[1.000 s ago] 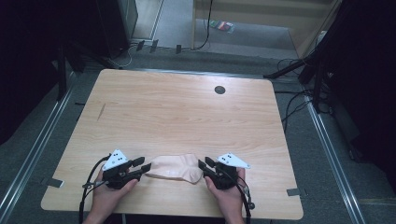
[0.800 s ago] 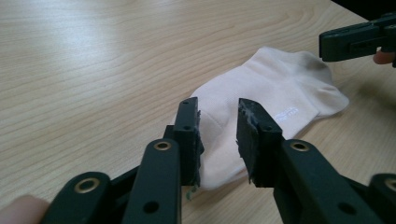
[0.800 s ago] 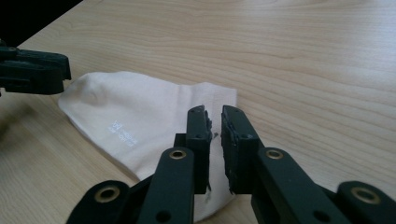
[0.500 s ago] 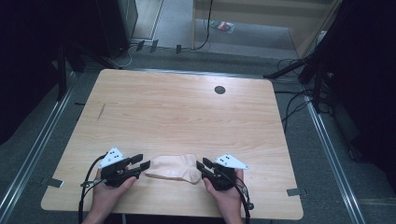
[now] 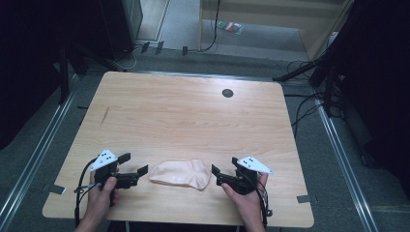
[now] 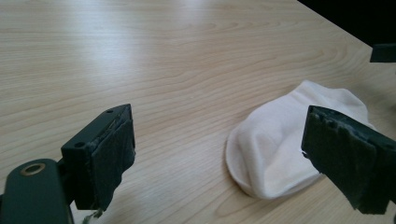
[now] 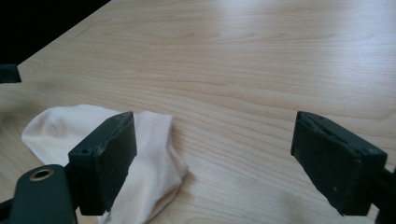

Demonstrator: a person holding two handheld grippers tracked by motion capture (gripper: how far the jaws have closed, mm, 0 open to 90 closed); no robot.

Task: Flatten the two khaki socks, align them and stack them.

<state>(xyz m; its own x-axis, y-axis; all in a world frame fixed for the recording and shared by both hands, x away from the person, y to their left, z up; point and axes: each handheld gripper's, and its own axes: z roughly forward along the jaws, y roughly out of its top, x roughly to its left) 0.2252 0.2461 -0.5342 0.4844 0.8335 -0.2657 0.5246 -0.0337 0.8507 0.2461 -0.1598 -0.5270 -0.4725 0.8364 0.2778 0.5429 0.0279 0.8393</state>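
A pale, cream sock (image 5: 180,174) lies loose and slightly bunched on the wooden table (image 5: 193,116), near its front edge. My left gripper (image 5: 136,164) sits just left of the sock and points at it. Its jaws have just been opening and stand wide, with nothing pressed between them. In the left gripper view the sock (image 6: 280,140) lies ahead, toward the right jaw. My right gripper (image 5: 225,166) sits just right of the sock. Its jaws have also just been opening and are wide apart and bare. In the right gripper view the sock (image 7: 60,126) shows behind the left jaw.
A small dark round hole (image 5: 227,93) marks the far part of the table. A short dark streak (image 5: 105,115) lies at the left. Cables and dark stands surround the table on the floor. The table's front edge runs right under both hands.
Both grippers have let go of the sock's ends and opened wide. Each hand has drawn back outward, away from the sock, which now rests on the table.
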